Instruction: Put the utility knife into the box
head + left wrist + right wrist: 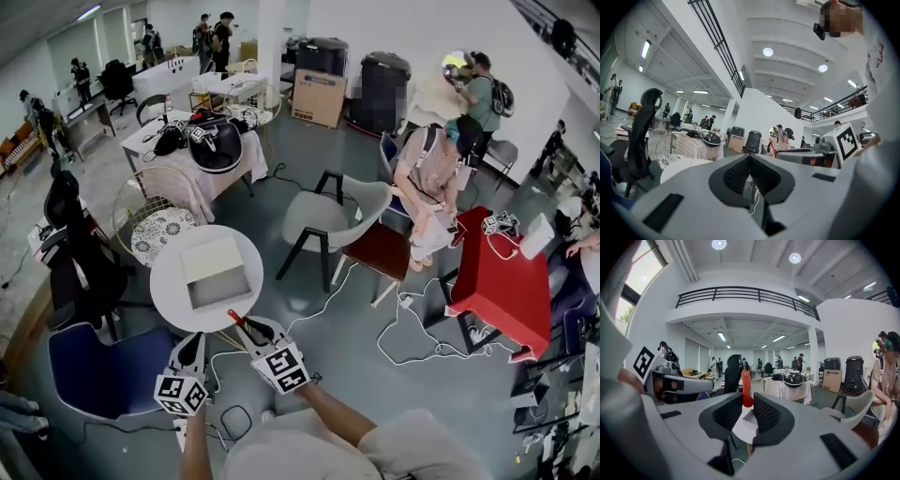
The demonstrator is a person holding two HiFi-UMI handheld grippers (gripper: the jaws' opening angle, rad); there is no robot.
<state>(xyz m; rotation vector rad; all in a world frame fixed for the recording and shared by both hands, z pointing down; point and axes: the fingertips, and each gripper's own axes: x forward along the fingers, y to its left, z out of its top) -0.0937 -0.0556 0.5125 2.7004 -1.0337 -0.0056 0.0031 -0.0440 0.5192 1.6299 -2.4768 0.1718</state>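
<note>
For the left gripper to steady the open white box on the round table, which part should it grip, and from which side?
Probably the near wall of the open white box, from above: it is a thin upright edge on the side facing the left gripper.

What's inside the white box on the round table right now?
Only bare grey floor shows inside the open white box; nothing lies there. Its near wall hides a strip.

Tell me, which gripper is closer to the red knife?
Right. The right gripper is clamped on the red utility knife, which sticks out past its jaws. The left gripper sits apart, to the knife's left, shut and empty.
</note>
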